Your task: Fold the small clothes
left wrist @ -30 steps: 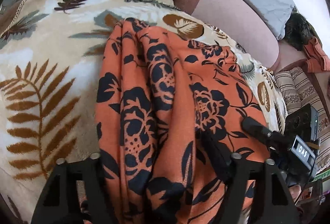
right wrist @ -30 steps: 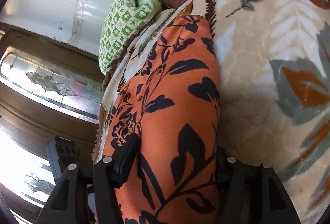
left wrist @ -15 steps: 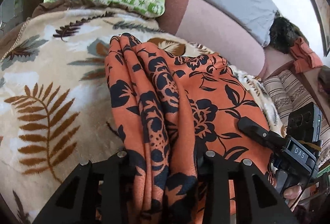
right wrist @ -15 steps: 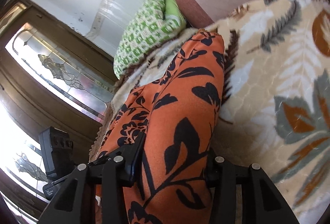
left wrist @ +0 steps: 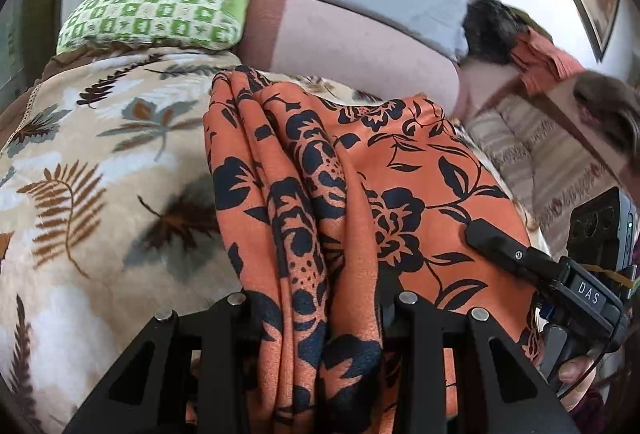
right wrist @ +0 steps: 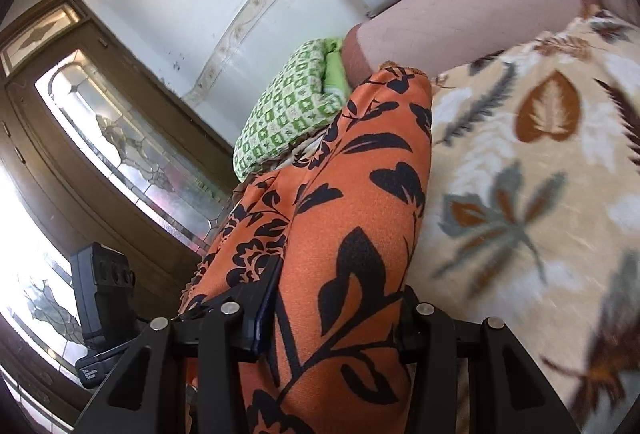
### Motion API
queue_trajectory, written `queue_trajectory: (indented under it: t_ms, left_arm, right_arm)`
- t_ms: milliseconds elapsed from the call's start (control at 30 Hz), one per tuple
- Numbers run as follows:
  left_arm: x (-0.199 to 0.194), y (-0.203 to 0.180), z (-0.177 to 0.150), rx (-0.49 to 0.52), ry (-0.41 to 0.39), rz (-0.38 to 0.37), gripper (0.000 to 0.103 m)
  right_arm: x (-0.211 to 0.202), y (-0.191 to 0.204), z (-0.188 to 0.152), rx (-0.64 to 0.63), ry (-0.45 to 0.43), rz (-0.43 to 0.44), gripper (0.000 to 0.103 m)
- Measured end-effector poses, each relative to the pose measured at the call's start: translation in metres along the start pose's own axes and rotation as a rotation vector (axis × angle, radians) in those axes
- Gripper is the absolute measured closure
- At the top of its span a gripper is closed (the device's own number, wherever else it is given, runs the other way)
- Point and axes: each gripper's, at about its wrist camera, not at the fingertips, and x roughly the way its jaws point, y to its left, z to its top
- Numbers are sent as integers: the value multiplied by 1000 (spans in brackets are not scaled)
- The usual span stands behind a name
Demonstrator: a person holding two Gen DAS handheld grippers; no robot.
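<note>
You have the orange garment with the black flower and leaf print pinched at its near edge by both tools, and it lies out across the cream fleece blanket patterned with brown and grey leaves. Your left gripper has its jaws clamped on a bunched, pleated run of the cloth. Your right gripper has its jaws closed on a smoother band of the same fabric, with the dark finger pad pressed against the cloth's left side.

As for progress, you look to be partway through. The left half of the garment is already gathered into several long layers, while the right half spreads flatter towards the pink bolster. The far end reaches almost to the green and white checked pillow. No neat, compact rectangle shows yet, so the cross fold, the smoothing and the setting down appear to be left.

Mind the gathered layers in your left jaws: they sit unevenly and could slip apart when you carry the edge over.
</note>
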Motion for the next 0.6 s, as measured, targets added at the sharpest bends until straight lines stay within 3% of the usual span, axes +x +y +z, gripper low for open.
queue_trajectory:
  t_ms: [167, 600]
  left_arm:
    - [-6, -26, -19, 48, 14, 48, 66]
    - [4, -23, -34, 13, 36, 92, 66]
  right_arm:
    - [-22, -8, -10, 13, -3, -14, 56]
    - [-9, -19, -17, 18, 40, -30, 56]
